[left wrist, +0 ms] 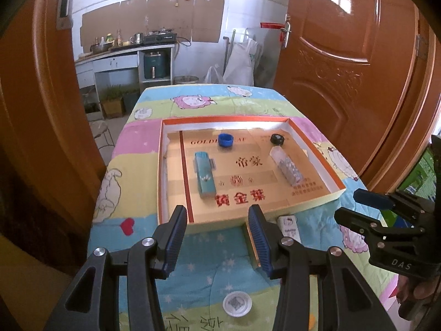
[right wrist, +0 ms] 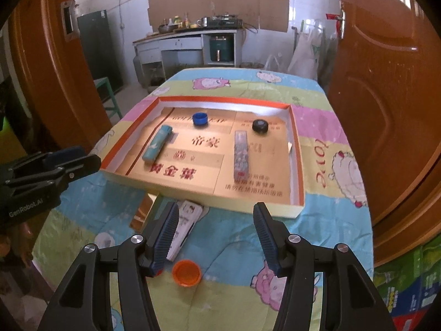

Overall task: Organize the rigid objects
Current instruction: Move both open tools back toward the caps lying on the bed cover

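A shallow cardboard tray (left wrist: 314,149) (right wrist: 296,143) lies on the table. In it are a teal box (left wrist: 204,175) (right wrist: 157,143), a blue cap (left wrist: 225,139) (right wrist: 199,118), a black cap (left wrist: 277,139) (right wrist: 260,125) and a clear long box (left wrist: 286,168) (right wrist: 241,153). In front of the tray lie a white flat case (left wrist: 289,227) (right wrist: 186,224), a white cap (left wrist: 237,303) and an orange cap (right wrist: 186,272). My left gripper (left wrist: 217,237) is open and empty above the tray's near edge. My right gripper (right wrist: 216,234) is open and empty, with the white case beside its left finger.
The table wears a pastel cartoon quilt (left wrist: 209,270) (right wrist: 325,165). A small gold cardboard piece (left wrist: 252,244) (right wrist: 143,209) lies by the tray's front. Brown doors (left wrist: 344,63) (right wrist: 380,82) flank the table. A kitchen counter (left wrist: 124,52) stands behind.
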`<state>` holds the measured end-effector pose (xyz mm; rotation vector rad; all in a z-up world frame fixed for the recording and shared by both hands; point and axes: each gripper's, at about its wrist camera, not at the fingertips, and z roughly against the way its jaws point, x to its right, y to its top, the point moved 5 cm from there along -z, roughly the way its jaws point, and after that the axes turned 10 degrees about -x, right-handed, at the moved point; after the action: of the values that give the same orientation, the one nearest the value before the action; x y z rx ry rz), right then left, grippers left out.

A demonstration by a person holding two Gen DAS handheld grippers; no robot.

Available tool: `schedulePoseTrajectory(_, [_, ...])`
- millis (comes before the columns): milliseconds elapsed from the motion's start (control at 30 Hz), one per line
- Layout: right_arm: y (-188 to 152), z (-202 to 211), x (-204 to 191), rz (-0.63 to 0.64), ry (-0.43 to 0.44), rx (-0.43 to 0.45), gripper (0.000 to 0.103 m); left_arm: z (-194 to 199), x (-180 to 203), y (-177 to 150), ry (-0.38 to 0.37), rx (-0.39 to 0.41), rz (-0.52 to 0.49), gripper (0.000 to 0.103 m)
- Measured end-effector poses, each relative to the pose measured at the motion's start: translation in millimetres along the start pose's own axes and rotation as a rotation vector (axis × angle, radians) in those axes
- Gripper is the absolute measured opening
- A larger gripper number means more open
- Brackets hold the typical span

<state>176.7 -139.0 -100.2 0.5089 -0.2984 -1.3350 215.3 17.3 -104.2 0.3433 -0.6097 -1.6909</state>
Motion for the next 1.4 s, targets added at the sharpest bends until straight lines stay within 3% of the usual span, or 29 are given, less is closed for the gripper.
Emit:
schedulePoseTrajectory(300, [-18.7,-2.6,-0.7,-0.026,-0.014,0.022,0.058,-2.9,3.1,-22.3,-0.013,0.008,-0.015,0.046])
schedulePoseTrajectory(800, [-53.8,-25.1,-4.7,-0.023,0.019,-0.033,0.058,-25.3,14.3,-72.7,-0.024,-0.067,-0.056,0.046])
schedulePoseTrajectory(1400, [-67.2,-36.1,-19.2,0.019,0.034,-0.06,0.058,-37.7,14.9,-90.4,0.002,-0.089,-0.083,0.046])
